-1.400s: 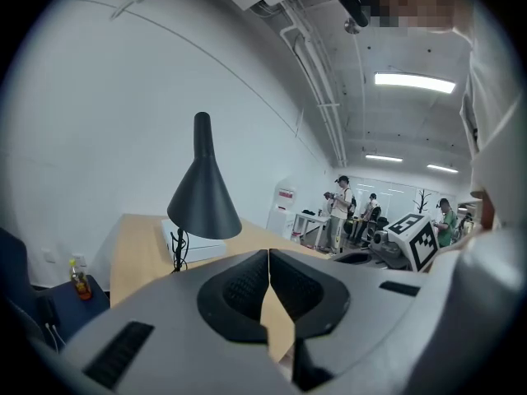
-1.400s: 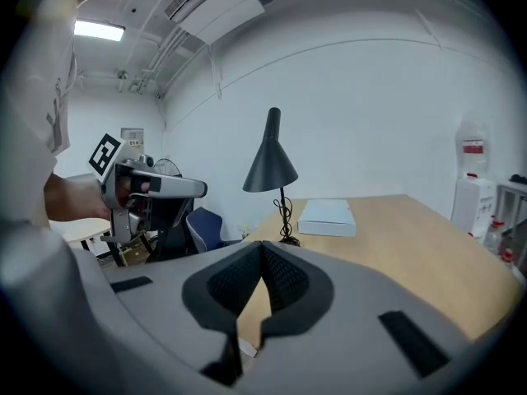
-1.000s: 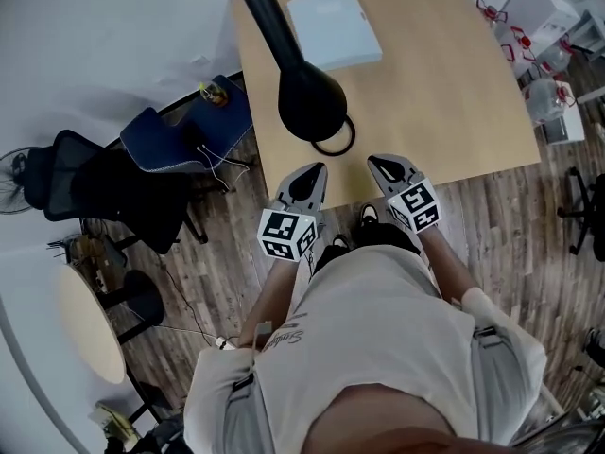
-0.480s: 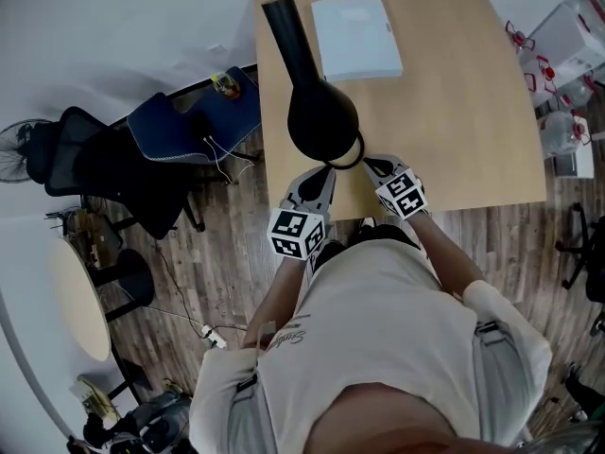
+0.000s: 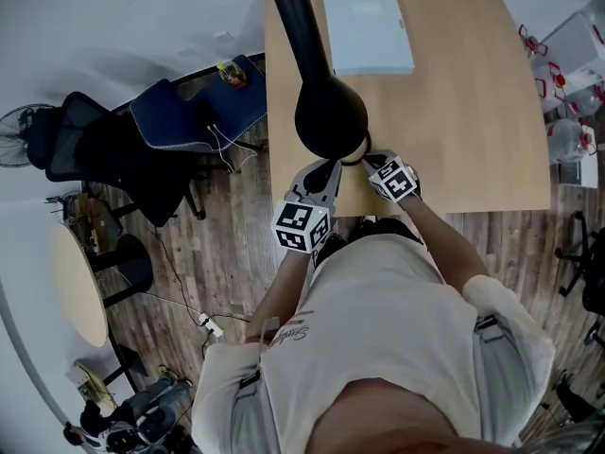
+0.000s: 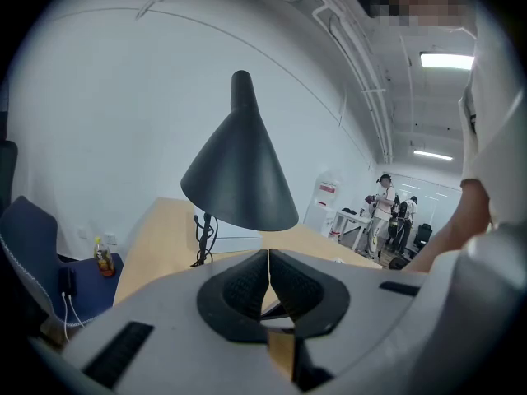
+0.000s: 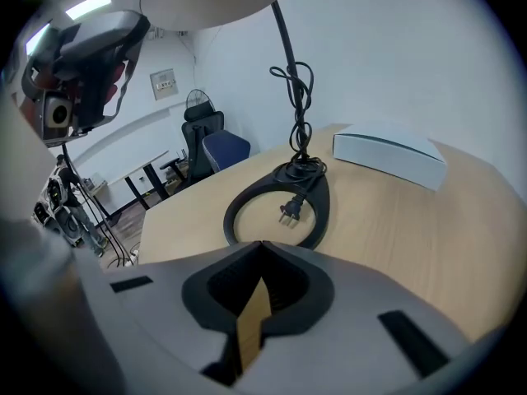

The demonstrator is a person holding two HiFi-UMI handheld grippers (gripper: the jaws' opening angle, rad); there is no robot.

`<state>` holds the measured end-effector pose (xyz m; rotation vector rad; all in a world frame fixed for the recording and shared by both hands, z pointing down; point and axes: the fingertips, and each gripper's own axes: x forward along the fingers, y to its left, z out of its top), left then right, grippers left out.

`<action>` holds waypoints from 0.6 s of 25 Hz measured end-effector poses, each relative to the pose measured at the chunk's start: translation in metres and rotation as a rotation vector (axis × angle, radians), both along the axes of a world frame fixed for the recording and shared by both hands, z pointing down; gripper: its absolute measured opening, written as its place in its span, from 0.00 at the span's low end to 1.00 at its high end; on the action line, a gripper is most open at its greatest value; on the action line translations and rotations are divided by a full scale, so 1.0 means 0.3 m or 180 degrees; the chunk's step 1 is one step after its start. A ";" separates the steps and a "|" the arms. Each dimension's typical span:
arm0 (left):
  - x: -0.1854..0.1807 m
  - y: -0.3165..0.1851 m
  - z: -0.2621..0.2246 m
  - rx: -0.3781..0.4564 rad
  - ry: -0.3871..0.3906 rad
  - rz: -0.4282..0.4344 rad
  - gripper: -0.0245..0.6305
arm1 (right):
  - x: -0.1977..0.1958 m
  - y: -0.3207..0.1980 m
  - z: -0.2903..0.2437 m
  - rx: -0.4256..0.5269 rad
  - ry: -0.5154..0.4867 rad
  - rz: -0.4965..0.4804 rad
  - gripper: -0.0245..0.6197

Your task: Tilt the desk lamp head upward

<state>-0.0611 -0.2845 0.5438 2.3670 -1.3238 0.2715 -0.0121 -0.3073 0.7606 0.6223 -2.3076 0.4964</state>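
Note:
A black desk lamp stands on the wooden table (image 5: 463, 112). Its cone head (image 5: 329, 112) points down and hides most of the ring base (image 5: 359, 152). In the left gripper view the head (image 6: 240, 171) hangs just ahead of and above my left gripper (image 6: 268, 257), which is shut and empty. My left gripper (image 5: 324, 168) sits at the table's near edge under the head's rim. My right gripper (image 5: 371, 159) is beside it, shut and empty. Over my right gripper (image 7: 262, 249) I see the ring base (image 7: 317, 208), the loose plug (image 7: 290, 211) and the bundled cord (image 7: 298, 97).
A white box (image 5: 369, 31) lies at the table's far side, right of the lamp arm (image 5: 302, 17). Left of the table stand a blue chair (image 5: 194, 112) with a bottle (image 5: 232, 72) on it and a black office chair (image 5: 85, 154). People (image 6: 385, 212) stand far off.
Both grippers have moved forward over the table's near edge to the lamp. The right one now reaches the ring base under the head. Both stay shut.

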 end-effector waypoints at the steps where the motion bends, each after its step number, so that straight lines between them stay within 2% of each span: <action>1: -0.001 -0.003 0.000 0.0010 0.0001 -0.0004 0.06 | -0.003 -0.004 0.005 -0.0002 0.0013 -0.0007 0.03; 8: 0.000 -0.014 -0.024 0.0106 -0.0025 0.0051 0.06 | -0.011 -0.011 0.043 -0.0068 0.0082 0.0094 0.03; 15: -0.007 -0.015 -0.054 0.0206 -0.0040 0.0022 0.06 | -0.019 -0.013 0.044 -0.0158 0.0194 0.0043 0.03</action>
